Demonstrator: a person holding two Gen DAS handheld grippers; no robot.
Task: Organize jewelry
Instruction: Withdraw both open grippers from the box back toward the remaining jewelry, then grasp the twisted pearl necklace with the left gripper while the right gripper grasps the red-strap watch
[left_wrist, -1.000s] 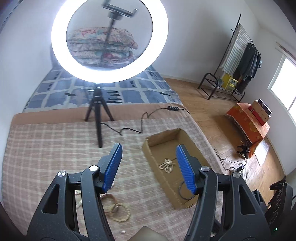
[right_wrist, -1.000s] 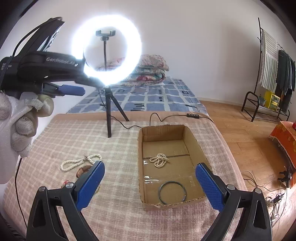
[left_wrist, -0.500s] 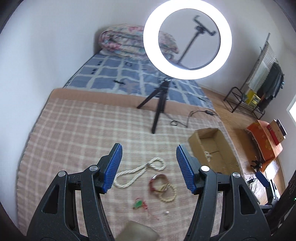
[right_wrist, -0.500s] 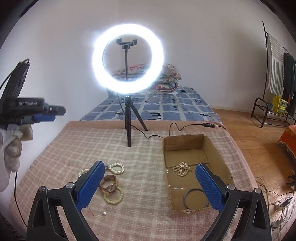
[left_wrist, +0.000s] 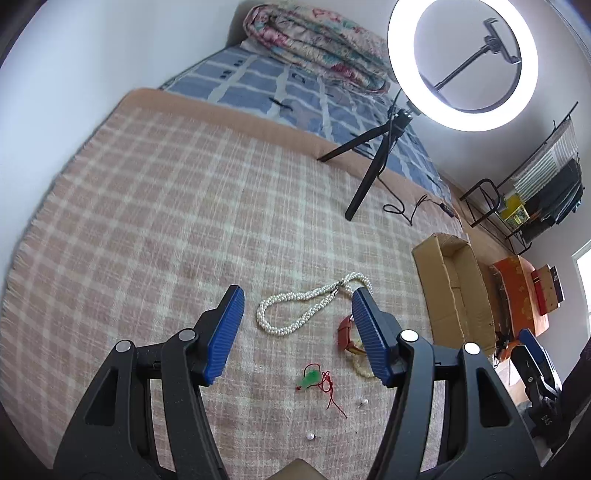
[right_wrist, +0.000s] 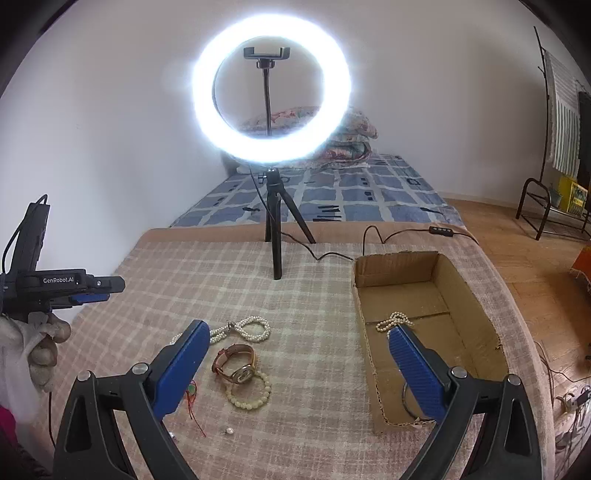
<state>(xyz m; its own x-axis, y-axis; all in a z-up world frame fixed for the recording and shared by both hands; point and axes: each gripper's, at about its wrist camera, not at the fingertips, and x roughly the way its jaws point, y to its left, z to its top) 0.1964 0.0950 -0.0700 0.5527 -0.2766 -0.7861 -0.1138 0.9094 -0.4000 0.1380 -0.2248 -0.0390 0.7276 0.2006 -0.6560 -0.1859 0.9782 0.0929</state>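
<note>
Plaid blanket (left_wrist: 184, 221) covers the bed; the pearl necklace (left_wrist: 295, 310) lies between the left gripper (left_wrist: 298, 325) pads, untouched. Both grippers gape empty, the right gripper (right_wrist: 295, 354) with the cardboard box (right_wrist: 476, 295) at two o'clock.

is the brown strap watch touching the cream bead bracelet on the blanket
Touching. In the right wrist view the watch has its gold case resting on the upper edge of the bead bracelet, with no blanket showing between them.
</note>
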